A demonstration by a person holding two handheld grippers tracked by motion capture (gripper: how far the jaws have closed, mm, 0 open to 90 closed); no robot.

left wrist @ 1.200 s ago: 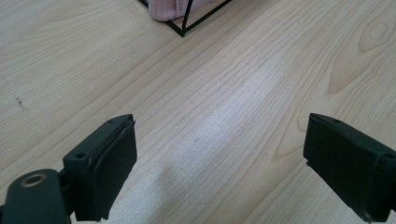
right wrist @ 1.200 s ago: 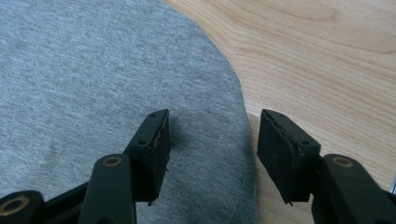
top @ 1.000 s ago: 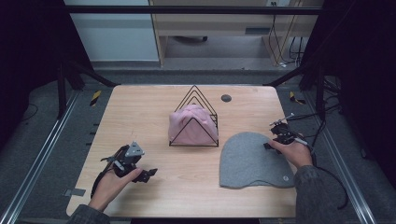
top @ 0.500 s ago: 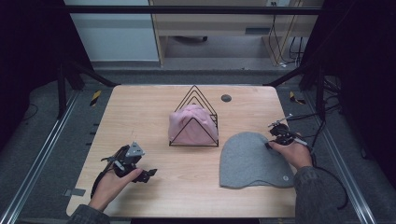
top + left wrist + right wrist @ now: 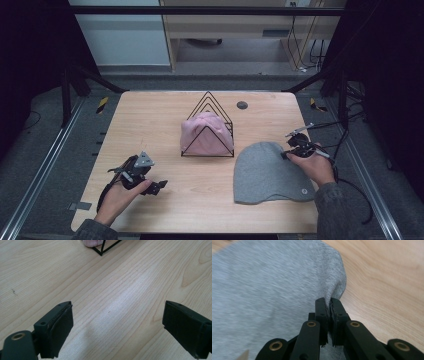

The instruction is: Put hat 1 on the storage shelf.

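Pink hat (image 5: 202, 131) (folded) in wire rack (image 5: 208, 105)

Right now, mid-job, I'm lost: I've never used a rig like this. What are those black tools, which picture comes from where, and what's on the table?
A person holds a two-jaw tool in each hand. The high view looks down on the wooden table; the other two pictures come from cameras riding on each tool. The left gripper is open over bare wood. The right gripper has just closed, pinching the edge of a grey beanie lying flat. A pink beanie sits in a black wire rack at the table's centre.
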